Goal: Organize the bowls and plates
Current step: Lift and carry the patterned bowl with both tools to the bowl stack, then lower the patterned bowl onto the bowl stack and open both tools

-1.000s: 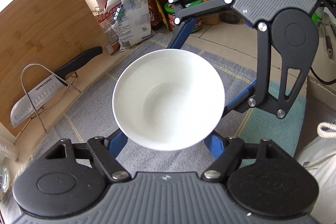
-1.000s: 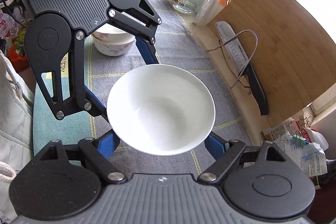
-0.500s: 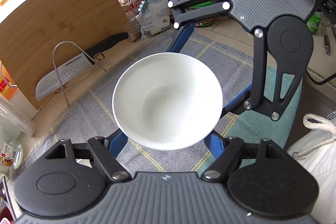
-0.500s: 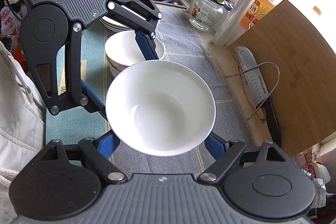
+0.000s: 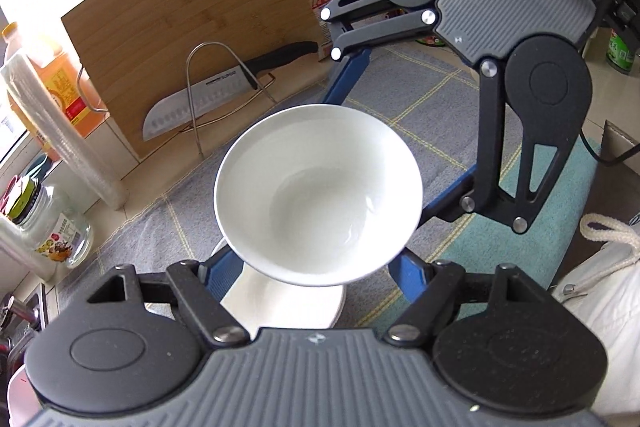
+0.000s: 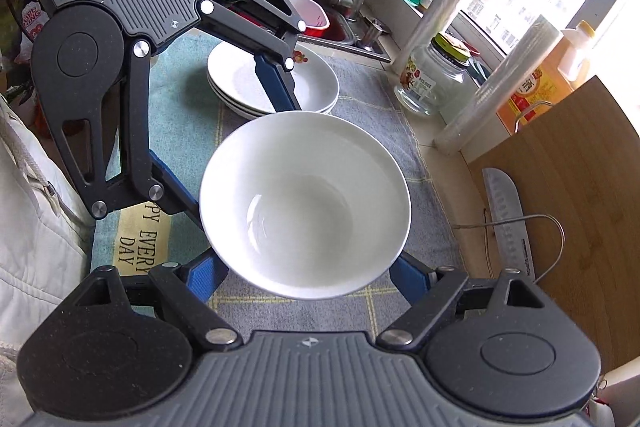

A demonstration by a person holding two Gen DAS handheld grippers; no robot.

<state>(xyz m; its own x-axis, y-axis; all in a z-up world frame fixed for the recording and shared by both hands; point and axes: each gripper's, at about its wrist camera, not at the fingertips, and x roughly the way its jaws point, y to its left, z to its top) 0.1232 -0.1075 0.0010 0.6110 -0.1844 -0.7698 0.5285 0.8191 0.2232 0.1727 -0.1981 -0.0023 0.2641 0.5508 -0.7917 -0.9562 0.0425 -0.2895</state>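
I hold one round white ceramic bowl (image 5: 318, 195) between both sets of tongs, raised clear of the grey checked cloth (image 5: 424, 99) that covers the table. The bowl sits upright, mouth facing up toward both cameras; being round, it has no long axis to report.

The left tongs (image 5: 316, 271) are closed on the bowl: the blue fingers (image 5: 408, 277) press its outer wall at roughly 4 and 8 o'clock in the left wrist view. The right tongs (image 6: 306, 273) are likewise clamped on the bowl (image 6: 306, 203), one set gripping from each side of it. In the left view the right tongs reach in from 1 o'clock; in the right view the left tongs reach in from 10 o'clock.

Directly under the held bowl, at 6 o'clock in the left view, a second white bowl (image 5: 288, 303) stands on the cloth. I cannot tell whether the two touch.

In the right view, a stack of white shallow plates (image 6: 316, 87) lies at 12 o'clock beyond the bowl, just short of the steel sink (image 6: 360, 39).

A bamboo cutting board (image 5: 192, 27) leans at 11 o'clock in the left view, with a steel knife with a black handle (image 5: 224, 95) resting in a wire rack (image 5: 200, 99) before it. A clear glass jar (image 6: 434, 83) stands at 2 o'clock in the right view.
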